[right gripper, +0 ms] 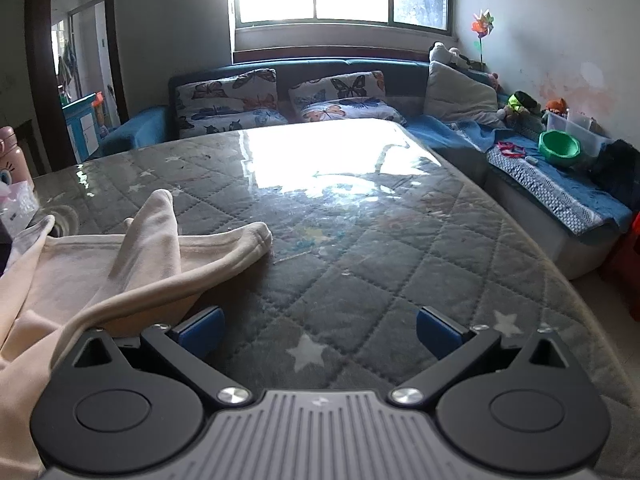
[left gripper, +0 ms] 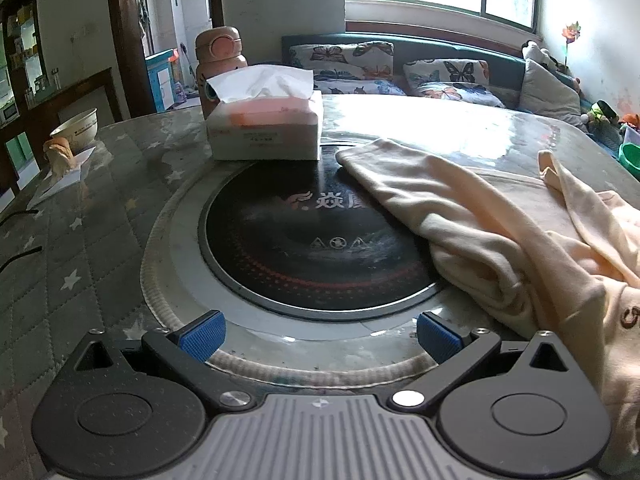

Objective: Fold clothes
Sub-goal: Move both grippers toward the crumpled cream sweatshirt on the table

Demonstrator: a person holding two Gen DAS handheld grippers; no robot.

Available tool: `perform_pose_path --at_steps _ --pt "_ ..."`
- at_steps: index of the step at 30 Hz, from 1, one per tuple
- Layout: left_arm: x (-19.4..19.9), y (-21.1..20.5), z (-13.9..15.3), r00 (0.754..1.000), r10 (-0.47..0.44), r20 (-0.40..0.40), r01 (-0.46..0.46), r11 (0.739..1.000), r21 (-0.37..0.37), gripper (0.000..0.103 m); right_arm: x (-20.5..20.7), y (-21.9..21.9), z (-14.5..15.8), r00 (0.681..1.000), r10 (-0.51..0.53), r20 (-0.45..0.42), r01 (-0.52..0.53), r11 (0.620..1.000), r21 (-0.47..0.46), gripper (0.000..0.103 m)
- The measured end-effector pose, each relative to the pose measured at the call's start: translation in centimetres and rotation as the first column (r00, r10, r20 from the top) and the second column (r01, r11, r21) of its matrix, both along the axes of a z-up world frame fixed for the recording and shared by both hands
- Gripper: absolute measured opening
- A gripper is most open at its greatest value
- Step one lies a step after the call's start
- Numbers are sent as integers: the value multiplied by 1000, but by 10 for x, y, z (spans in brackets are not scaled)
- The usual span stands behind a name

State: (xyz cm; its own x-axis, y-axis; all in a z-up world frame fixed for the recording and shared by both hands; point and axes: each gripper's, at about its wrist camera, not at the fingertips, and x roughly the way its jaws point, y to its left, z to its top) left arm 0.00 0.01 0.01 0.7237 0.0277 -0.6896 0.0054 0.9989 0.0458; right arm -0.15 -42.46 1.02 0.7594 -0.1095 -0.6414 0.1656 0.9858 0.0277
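quilted table (right gripper: 360,240), garment (left gripper: 500,220) outside spread jaws

pale cream garment (left gripper: 500,220) with a peach tint, dark brown lettering near its hem – it reads paler, almost off-white, in the right wrist view (right gripper: 120,256). grey quilted table cover (right gripper: 360,280), diamond stitching, white stars scattered across it. black round hob (left gripper: 304,248) with a ring of red dots and white characters, silver rim around it. white tissue box (left gripper: 266,128) with a salmon-pink top. pink bottle (left gripper: 218,60) behind it. cushions (right gripper: 228,100) white with orange and dark blue butterflies – teal sofa (right gripper: 348,66) behind. green bowl (right gripper: 559,148) on blue cloth. both grippers, left gripper (left gripper: 320,336) and right gripper (right gripper: 320,334), black with blue pads
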Motion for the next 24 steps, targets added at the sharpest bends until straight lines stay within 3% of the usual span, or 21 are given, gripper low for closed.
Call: perform_pose_path --at_steps 10,18,24 --pt "-1 -6 1 1000 5 -22 -6 1000 -20 103 -45 7 12 996 46 71 -45 999 -17 103" --pt "-20 -18 10 1000 -15 9 15 1000 3 103 -68 27 25 994 93 50 -94 996 11 103" --pt "-27 -26 12 1000 -22 -18 22 1000 -12 103 -80 44 29 989 142 41 -142 990 1 103"
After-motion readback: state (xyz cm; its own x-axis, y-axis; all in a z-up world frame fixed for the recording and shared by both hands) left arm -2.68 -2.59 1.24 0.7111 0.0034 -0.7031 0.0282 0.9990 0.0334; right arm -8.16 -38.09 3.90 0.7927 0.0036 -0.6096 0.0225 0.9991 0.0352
